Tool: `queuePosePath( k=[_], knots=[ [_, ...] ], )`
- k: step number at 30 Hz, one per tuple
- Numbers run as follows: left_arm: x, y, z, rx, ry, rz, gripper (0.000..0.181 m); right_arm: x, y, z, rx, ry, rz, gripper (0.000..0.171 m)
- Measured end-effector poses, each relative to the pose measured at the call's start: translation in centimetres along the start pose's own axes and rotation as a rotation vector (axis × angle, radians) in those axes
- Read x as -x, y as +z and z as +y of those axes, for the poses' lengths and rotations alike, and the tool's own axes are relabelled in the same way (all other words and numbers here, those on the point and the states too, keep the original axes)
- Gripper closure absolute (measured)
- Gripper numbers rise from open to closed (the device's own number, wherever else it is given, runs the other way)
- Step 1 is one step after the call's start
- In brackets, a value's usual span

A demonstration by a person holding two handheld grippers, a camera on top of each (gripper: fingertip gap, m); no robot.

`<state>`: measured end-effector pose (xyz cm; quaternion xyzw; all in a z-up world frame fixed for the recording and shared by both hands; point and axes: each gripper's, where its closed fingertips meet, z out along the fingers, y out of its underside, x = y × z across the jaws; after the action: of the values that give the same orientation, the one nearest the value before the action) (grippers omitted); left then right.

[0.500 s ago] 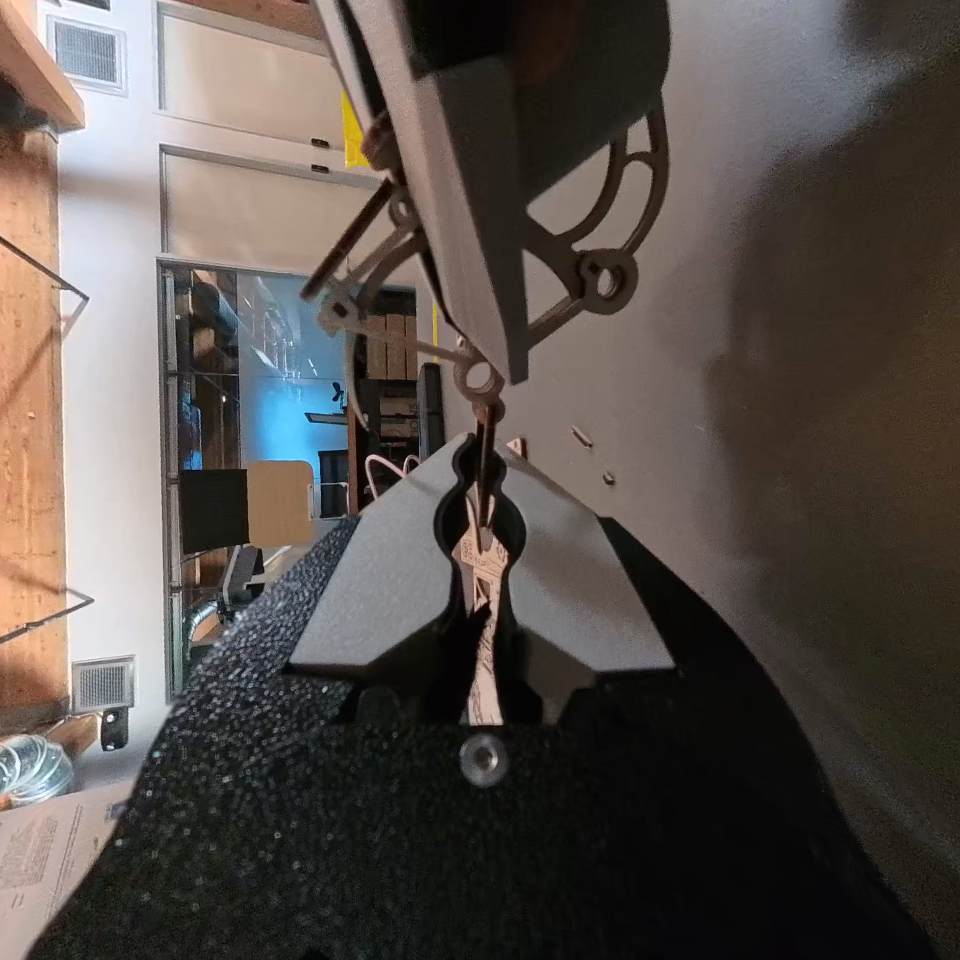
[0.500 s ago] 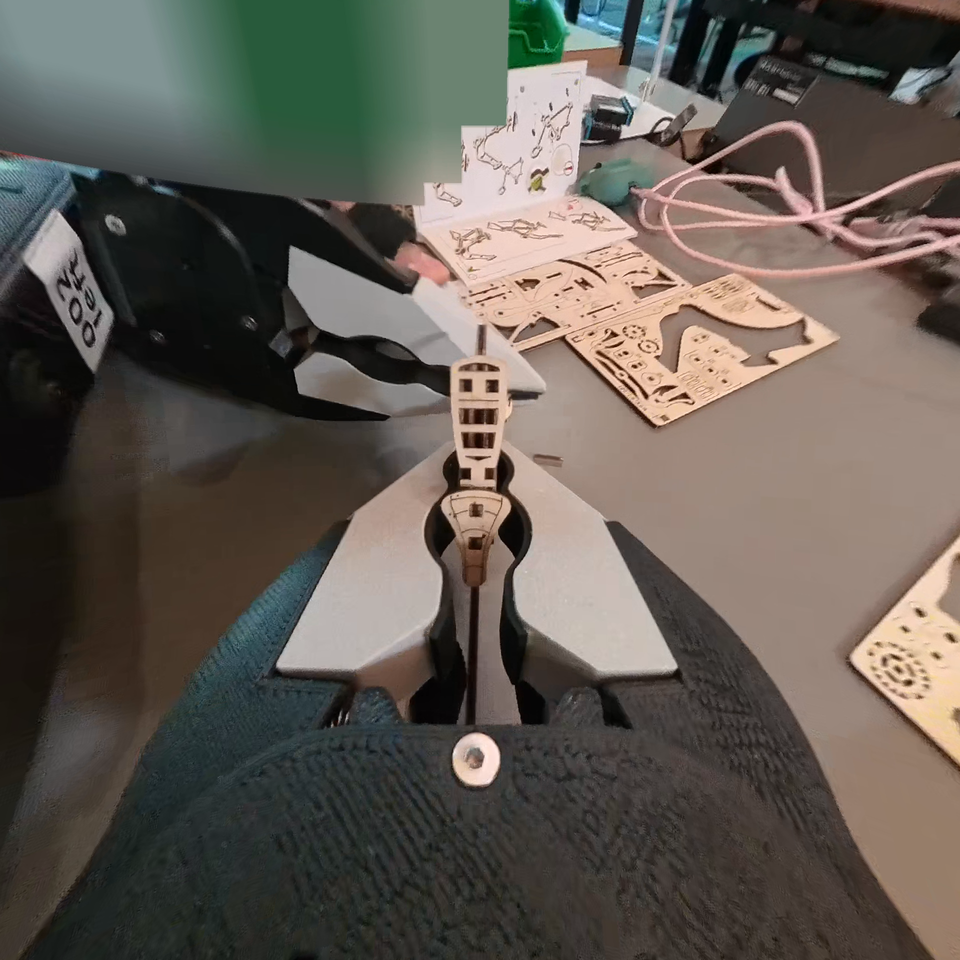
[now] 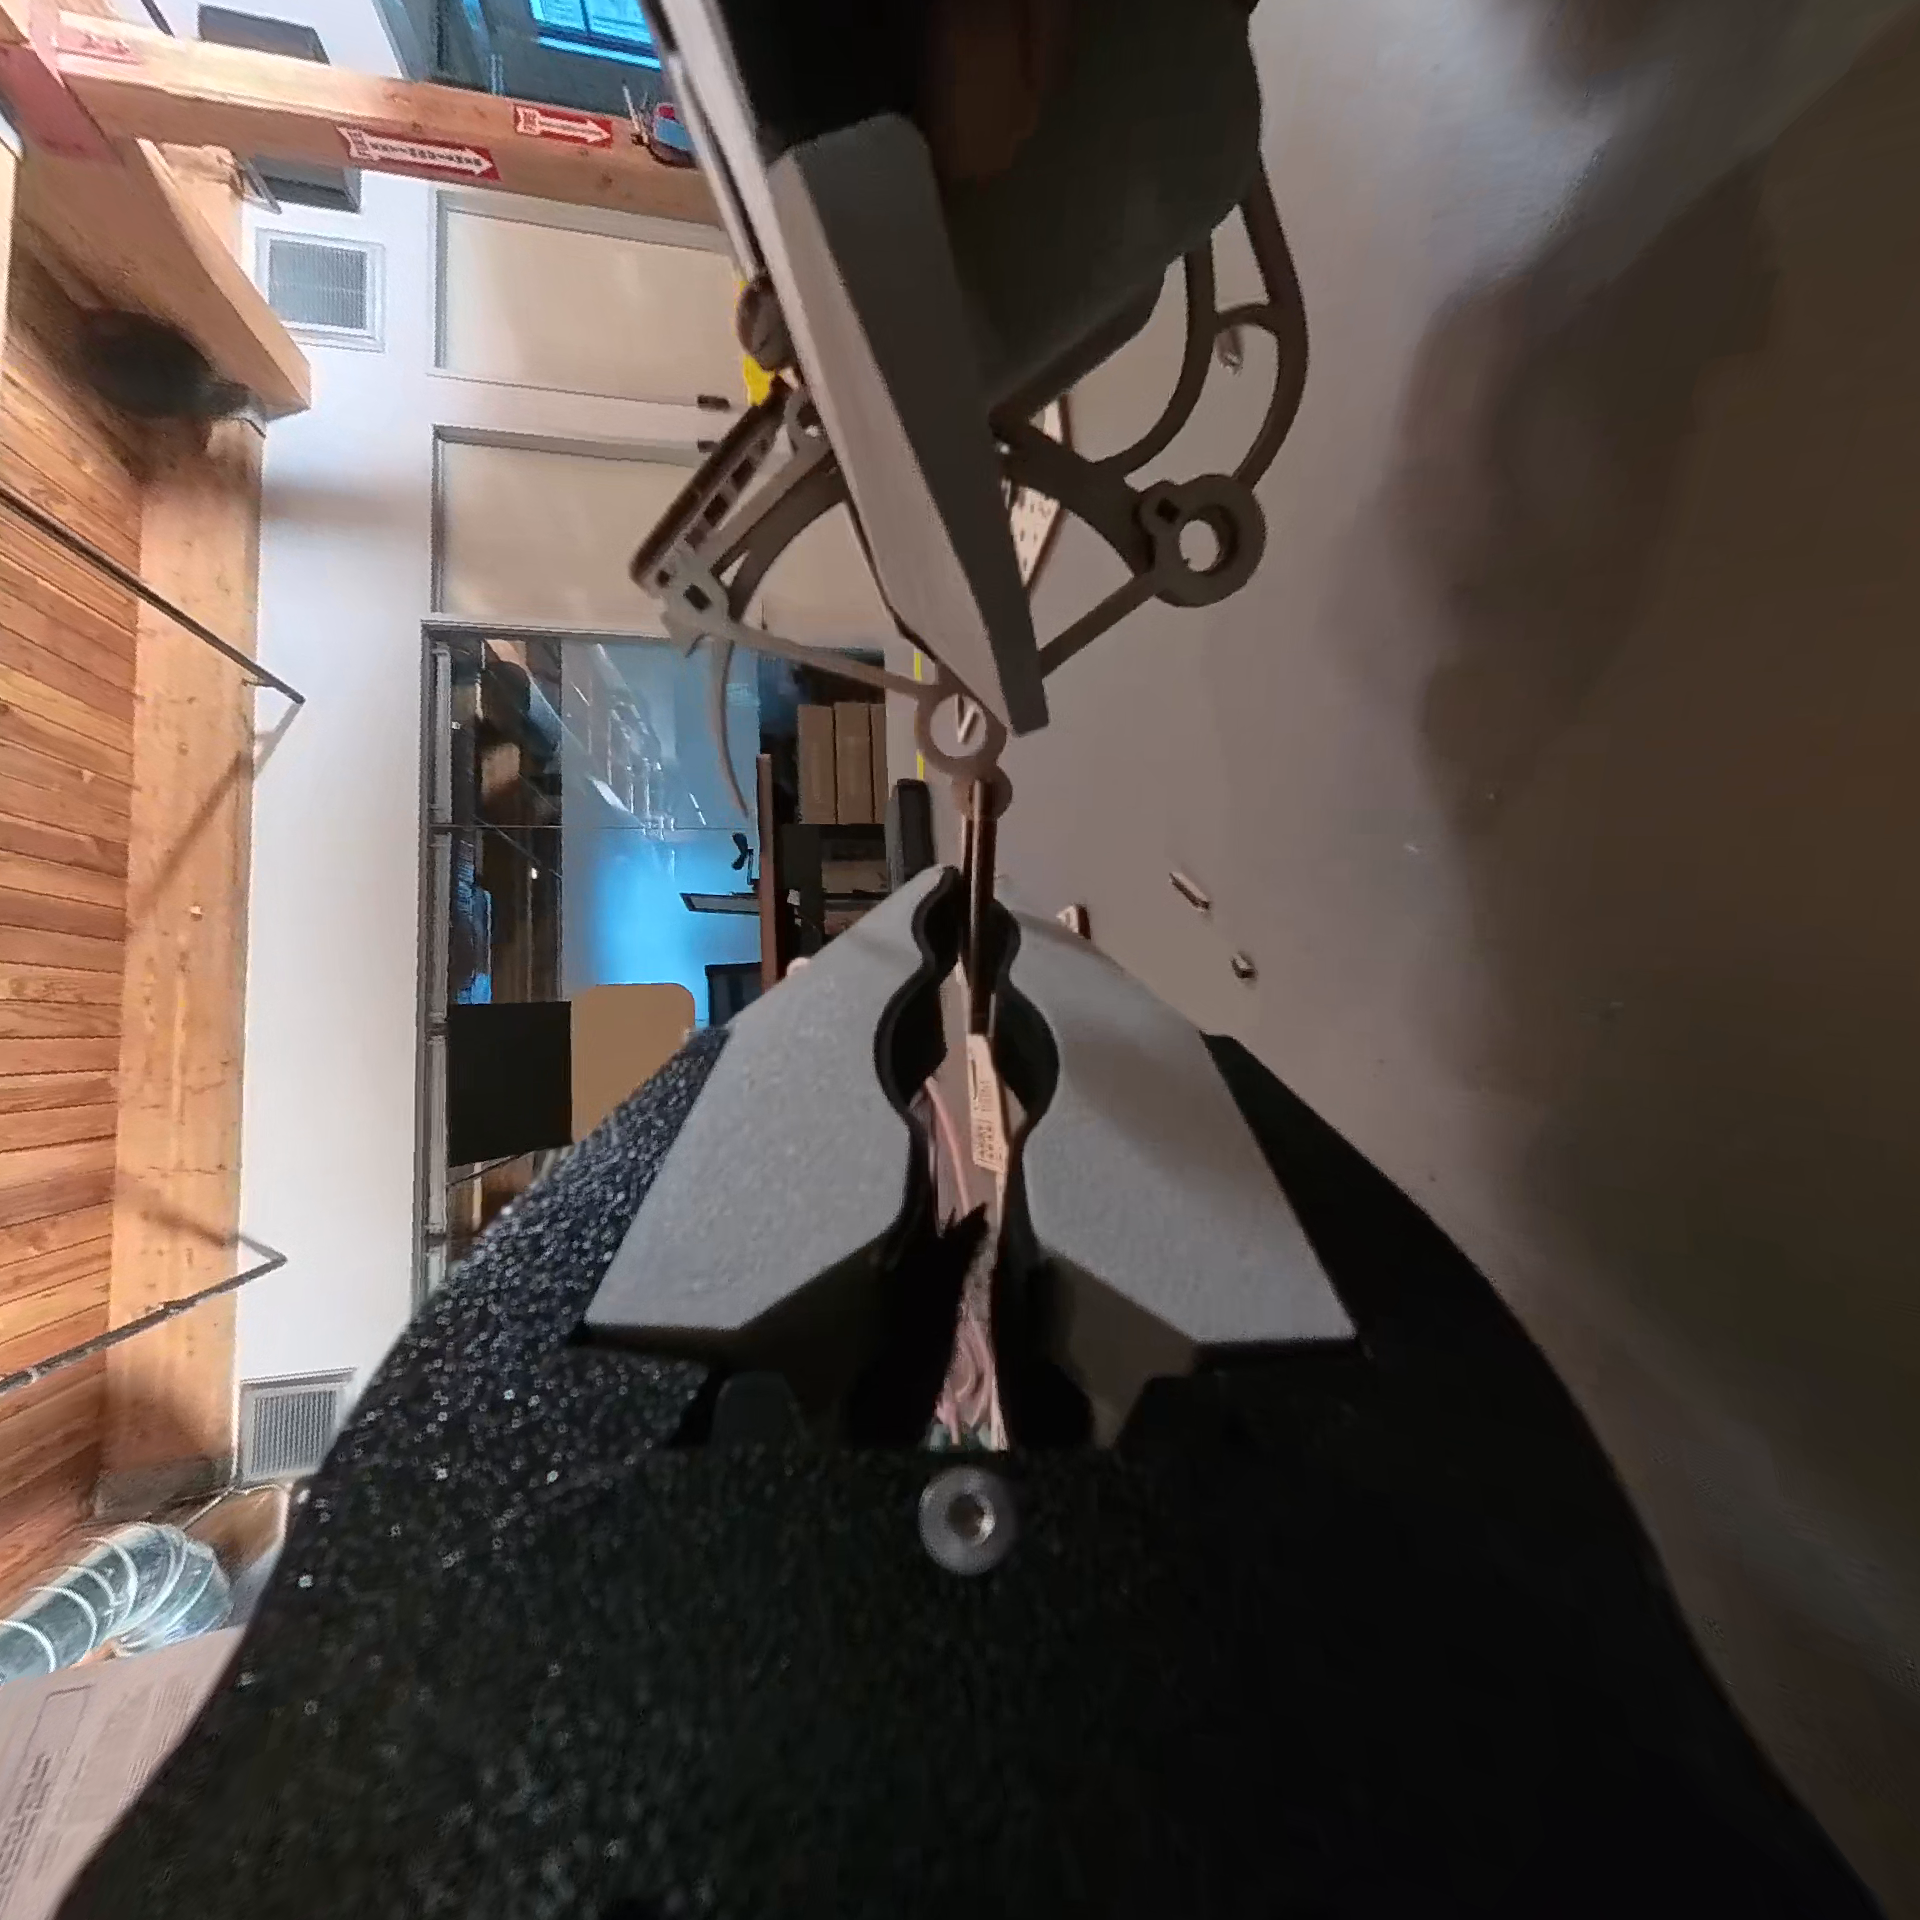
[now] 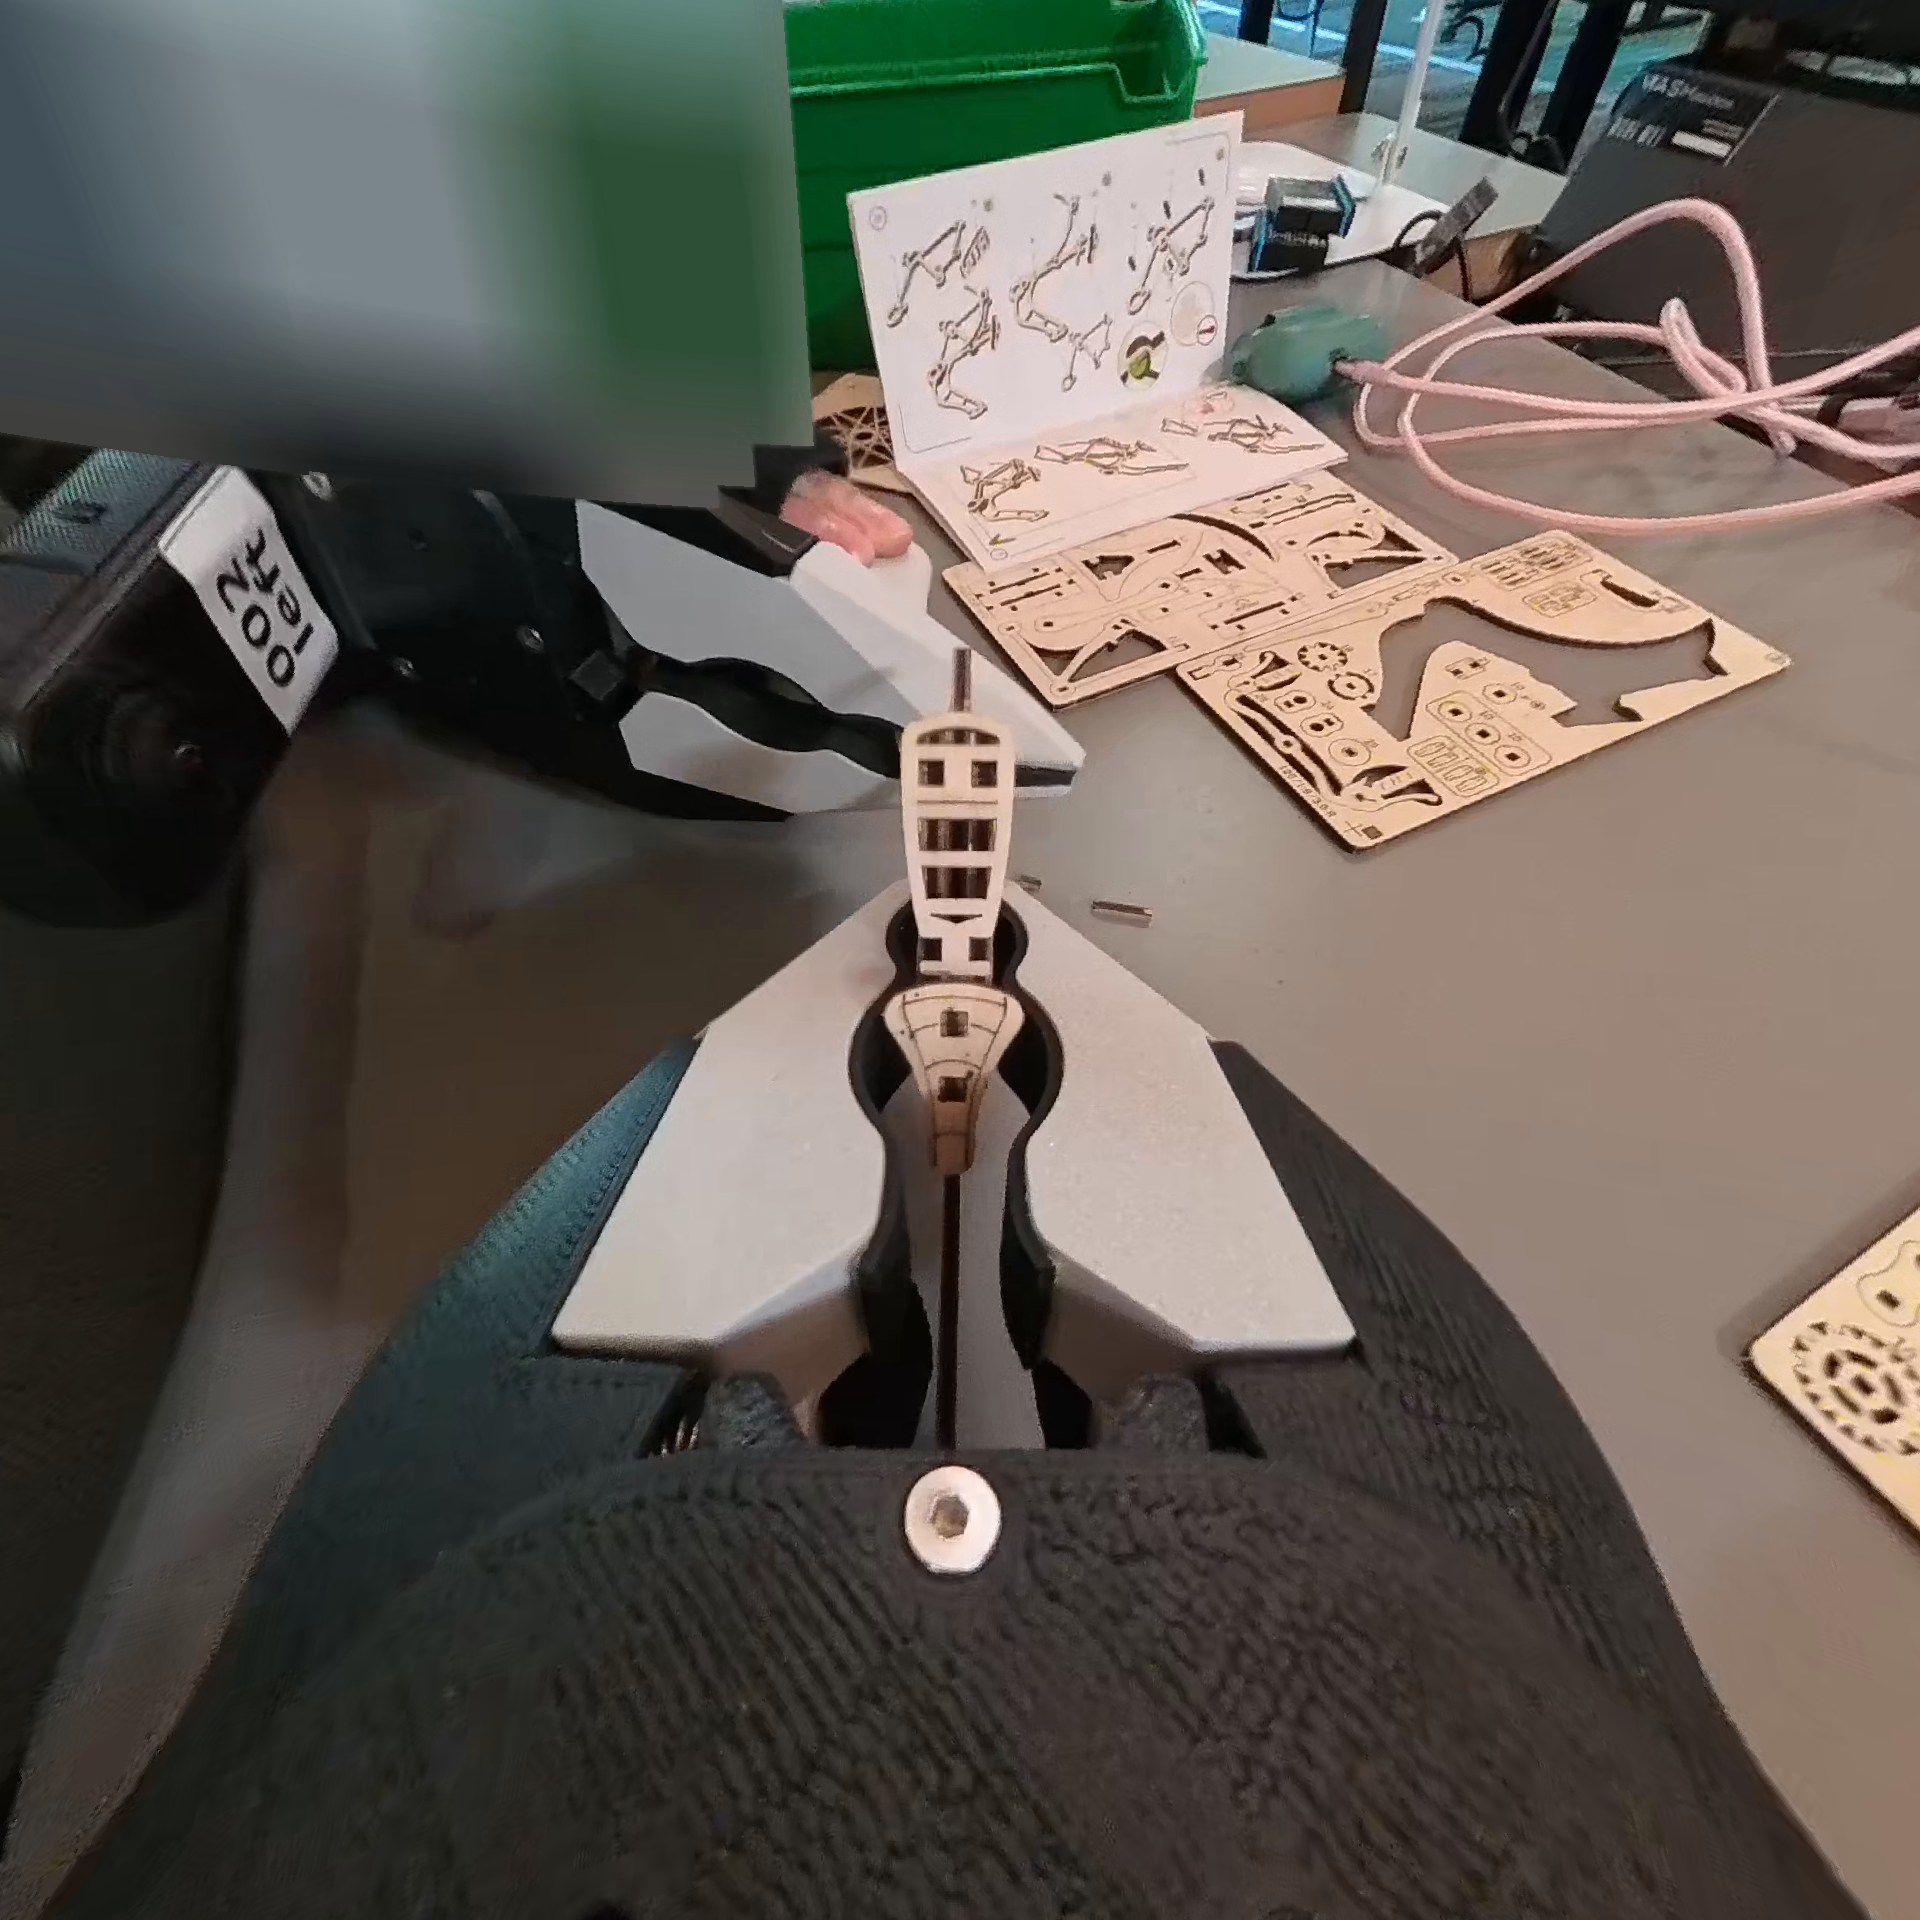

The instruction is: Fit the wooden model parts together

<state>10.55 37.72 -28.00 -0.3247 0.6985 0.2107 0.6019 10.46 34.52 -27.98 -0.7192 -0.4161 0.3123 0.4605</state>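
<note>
Grey table [image 4: 1455,1039], right gripper [image 4: 954,935] pinching slotted plywood model [image 4: 954,821]

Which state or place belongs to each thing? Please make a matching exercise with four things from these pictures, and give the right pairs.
Things
1. wooden model
2. instruction booklet
3. pink cable
4. plywood sheets

States or places
A. lying flat on the table, with parts already cut out
B. clamped in the right gripper, sticking out beyond its fingertips
C. open, with one page standing up, just behind the sheets
D. looped at the far right of the table

Pairs: 1-B, 2-C, 3-D, 4-A
</note>
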Motion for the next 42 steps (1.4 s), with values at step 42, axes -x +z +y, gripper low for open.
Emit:
queuePosePath(
  k=[42],
  knots=[
    [-1.2, 0.2, -0.4, 0.001, -0.117, 0.095, 0.181, 0.5, -0.2, 0.4, 0.028, -0.199, -0.012, 0.161]
  ],
)
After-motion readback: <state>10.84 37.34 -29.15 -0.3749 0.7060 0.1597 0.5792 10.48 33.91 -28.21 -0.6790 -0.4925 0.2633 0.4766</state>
